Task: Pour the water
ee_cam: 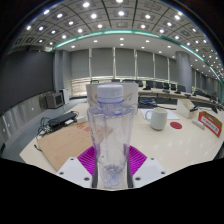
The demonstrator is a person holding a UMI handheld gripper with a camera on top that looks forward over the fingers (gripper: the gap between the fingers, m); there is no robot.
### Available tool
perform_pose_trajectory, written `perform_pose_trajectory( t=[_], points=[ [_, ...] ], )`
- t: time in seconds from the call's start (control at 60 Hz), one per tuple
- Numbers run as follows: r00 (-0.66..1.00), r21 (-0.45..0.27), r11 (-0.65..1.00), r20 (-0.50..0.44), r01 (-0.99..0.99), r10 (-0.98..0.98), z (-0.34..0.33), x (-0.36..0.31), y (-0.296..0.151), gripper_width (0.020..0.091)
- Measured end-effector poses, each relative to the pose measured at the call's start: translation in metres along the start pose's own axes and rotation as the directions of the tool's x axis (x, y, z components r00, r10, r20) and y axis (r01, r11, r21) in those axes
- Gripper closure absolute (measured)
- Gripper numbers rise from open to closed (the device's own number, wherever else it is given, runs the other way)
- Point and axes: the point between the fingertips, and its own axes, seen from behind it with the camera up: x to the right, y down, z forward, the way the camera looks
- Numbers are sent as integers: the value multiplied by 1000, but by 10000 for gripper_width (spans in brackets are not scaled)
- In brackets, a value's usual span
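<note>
While hovering over the table, the jaws pinch an upright clear bottle.

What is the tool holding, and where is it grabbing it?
The tool is holding a clear plastic water bottle upright. Its two pads squeeze the lower part of the bottle's body from both sides.

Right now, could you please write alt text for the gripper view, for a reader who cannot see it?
A clear plastic bottle with a pale cap stands upright between the gripper fingers, whose pink pads press its sides. Beyond it, a white mug sits on a white table in a large office.
</note>
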Motion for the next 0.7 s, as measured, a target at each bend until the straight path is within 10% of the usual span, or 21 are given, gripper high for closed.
perform_pose_trajectory(
  t=[0.317, 0.55, 0.7],
  points=[
    [993, -3, 996, 81, -86, 86, 12, -29, -57, 759],
    [882, 42, 896, 201, -442, 425, 49, -18, -169, 760],
    [616, -57, 660, 310, -749, 725, 97, 6, -218, 762]
  ],
)
